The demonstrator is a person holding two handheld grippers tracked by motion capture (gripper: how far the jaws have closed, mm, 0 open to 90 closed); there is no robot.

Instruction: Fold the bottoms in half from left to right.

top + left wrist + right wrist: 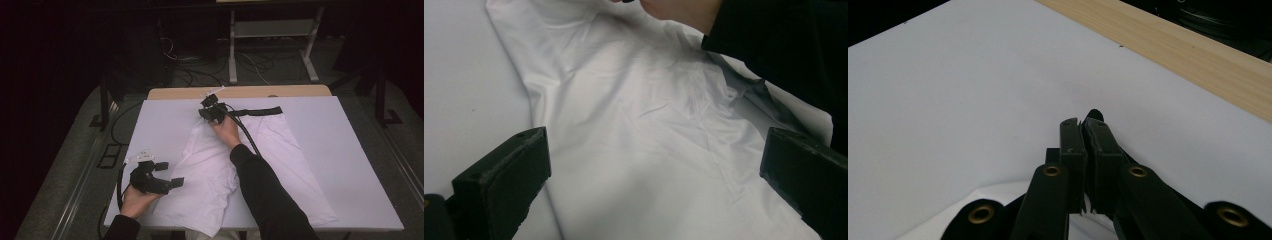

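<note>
The right gripper (214,111) is pinching the far end of the white shorts (215,170) on the table (350,165), so pulling slowly is keeping them flat, while the left gripper (167,175) is waiting open beside them

closed right gripper (1087,131) over white sheet (958,85), perhaps pinching cloth (998,192)

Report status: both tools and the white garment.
Left tool open, beside the garment at its near left edge. Right tool shut on the garment's black-banded far end. Garment lies spread on the table. Nothing in the way.
</note>
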